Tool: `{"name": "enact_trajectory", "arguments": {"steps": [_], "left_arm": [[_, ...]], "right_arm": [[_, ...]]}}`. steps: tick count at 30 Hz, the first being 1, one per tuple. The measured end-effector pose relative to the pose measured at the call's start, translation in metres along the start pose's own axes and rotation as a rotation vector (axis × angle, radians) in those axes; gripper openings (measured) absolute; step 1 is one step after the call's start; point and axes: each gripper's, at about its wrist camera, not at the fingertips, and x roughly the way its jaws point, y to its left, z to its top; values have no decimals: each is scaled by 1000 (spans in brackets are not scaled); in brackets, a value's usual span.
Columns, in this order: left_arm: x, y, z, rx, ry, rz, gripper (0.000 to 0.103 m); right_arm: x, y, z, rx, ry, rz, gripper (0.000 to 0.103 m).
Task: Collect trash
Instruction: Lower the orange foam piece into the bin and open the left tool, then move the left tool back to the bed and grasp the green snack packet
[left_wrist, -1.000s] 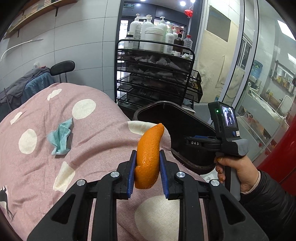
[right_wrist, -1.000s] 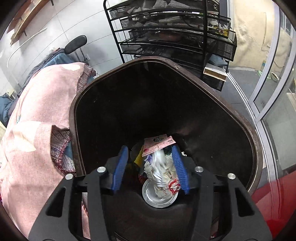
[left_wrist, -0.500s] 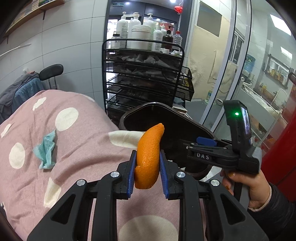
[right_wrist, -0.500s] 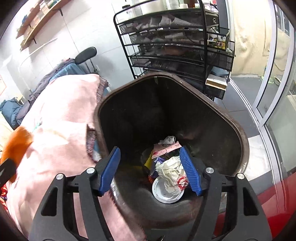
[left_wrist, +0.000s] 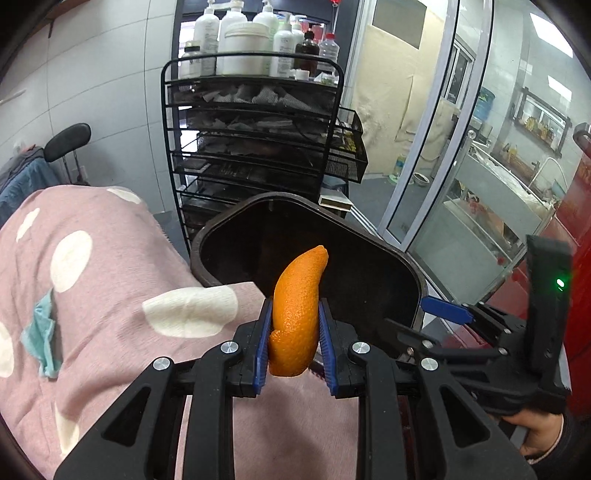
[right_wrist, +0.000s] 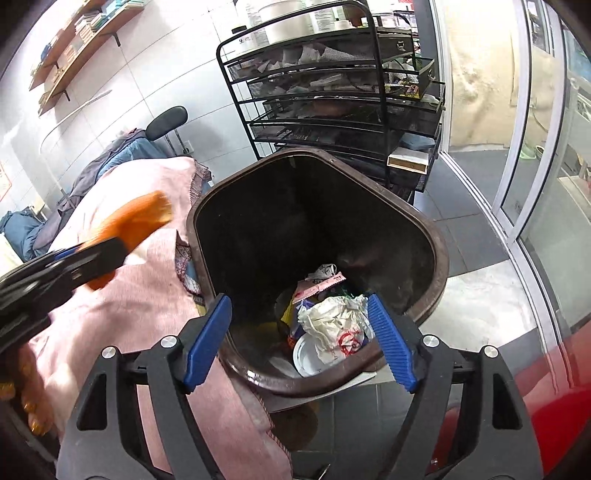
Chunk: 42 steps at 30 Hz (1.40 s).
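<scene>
The left gripper (left_wrist: 294, 334) has its fingers clenched on an orange peel (left_wrist: 297, 314), held upright just short of the brown trash bin (left_wrist: 413, 280), above the pink dotted cover (left_wrist: 110, 295). The right gripper (right_wrist: 299, 341) hangs over the bin with its fingers spread and empty. Crumpled paper (right_wrist: 332, 325) and wrappers already lie in the bin. Judging from this, the peel's drop is next; a teal tissue (left_wrist: 40, 332) on the cover remains to collect.

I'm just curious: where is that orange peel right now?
The orange peel is clamped in the left gripper, held over the pink cloth just short of the brown trash bin.
</scene>
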Motion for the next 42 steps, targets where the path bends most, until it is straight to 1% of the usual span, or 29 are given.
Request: {"name": "enact_trajectory", "arguments": {"steps": [7, 8, 11, 15, 17, 19, 20, 21, 22, 23, 24, 25, 27, 31, 36, 39, 42], "left_arm": [[28, -11, 16, 42, 63, -13, 24], [35, -13, 18, 46, 81, -22, 24], [47, -15, 23, 32, 120, -50, 24], [60, -19, 28, 41, 155, -47, 24], [65, -21, 30, 38, 173, -57, 24], [69, -22, 32, 40, 178, -59, 28], [69, -23, 33, 43, 176, -57, 35], [69, -24, 34, 45, 170, -55, 46], [69, -25, 34, 47, 161, -51, 54], [66, -25, 34, 48, 148, -46, 67], [64, -26, 34, 51, 133, -48, 71], [61, -27, 33, 57, 123, -52, 72], [60, -28, 33, 66, 116, -44, 79], [53, -24, 31, 67, 98, -27, 82], [36, -14, 27, 27, 63, -15, 87], [23, -9, 22, 21, 31, 9, 89], [9, -3, 15, 15, 0, 44, 90]], "right_arm": [[-2, 2, -7, 3, 14, 21, 77], [-3, 2, -8, 1, 13, 23, 77], [-6, 3, -9, -3, 7, 23, 77], [-8, 0, -11, 5, 5, 19, 78], [-9, -1, -13, 10, 8, 15, 78], [-9, -3, -14, 15, 12, 14, 78], [-9, -3, -15, 17, 14, 13, 78], [-9, -3, -15, 18, 16, 12, 78], [-9, -3, -16, 18, 17, 13, 78], [-9, -3, -17, 17, 18, 12, 78], [-9, -3, -17, 16, 20, 12, 78], [-9, -2, -18, 15, 21, 12, 78], [-10, -2, -18, 14, 23, 12, 78], [-9, 0, -18, 9, 22, 15, 78], [-8, 4, -17, -1, 28, 19, 79], [-8, 8, -17, -9, 28, 25, 80], [-7, 13, -16, -22, 24, 31, 83]]}}
